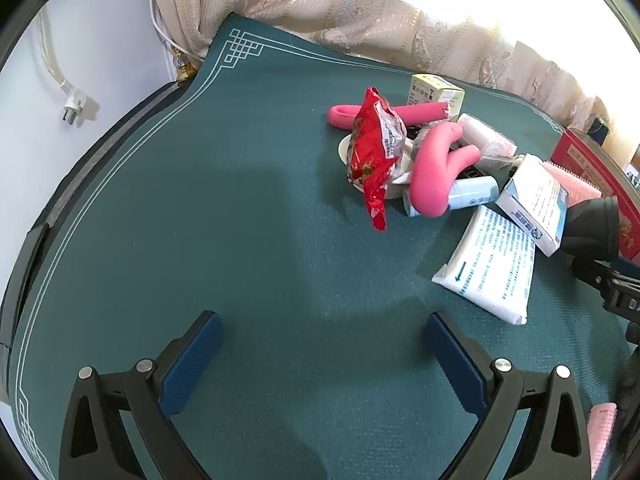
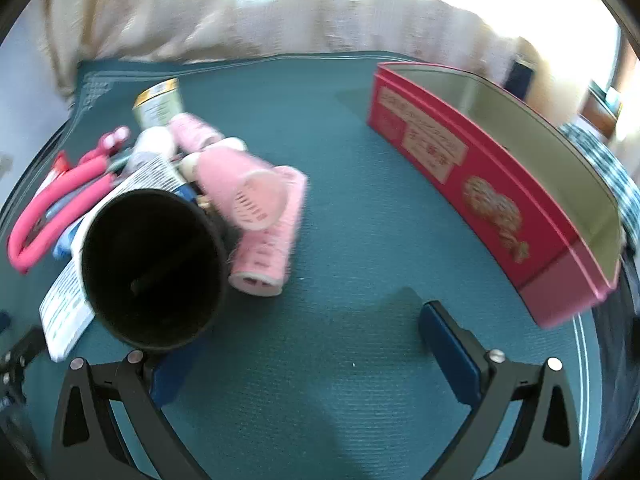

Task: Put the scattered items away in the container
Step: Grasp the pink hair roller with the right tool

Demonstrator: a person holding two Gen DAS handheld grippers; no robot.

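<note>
Scattered items lie in a heap on the green mat (image 1: 240, 220): a red snack packet (image 1: 374, 152), bent pink foam curlers (image 1: 432, 168), a pale box (image 1: 436, 90), a white-blue box (image 1: 536, 208) and a white pack (image 1: 492, 264). Over bare mat in front of the heap, my left gripper (image 1: 322, 332) stands open and empty. In the right wrist view, a black cone (image 2: 152, 268) and pink hair rollers (image 2: 264, 232) lie at the left. The red tin container (image 2: 492, 200) stands open at the right. My right gripper (image 2: 304, 344) is open and empty between them, its left finger partly hidden behind the cone.
A beige curtain (image 1: 320, 4) hangs behind the table's far edge. At the left, a white plug (image 1: 74, 106) dangles against the wall. A small can (image 2: 158, 104) stands behind the heap. Part of the other gripper's black frame (image 1: 616, 292) shows at the right.
</note>
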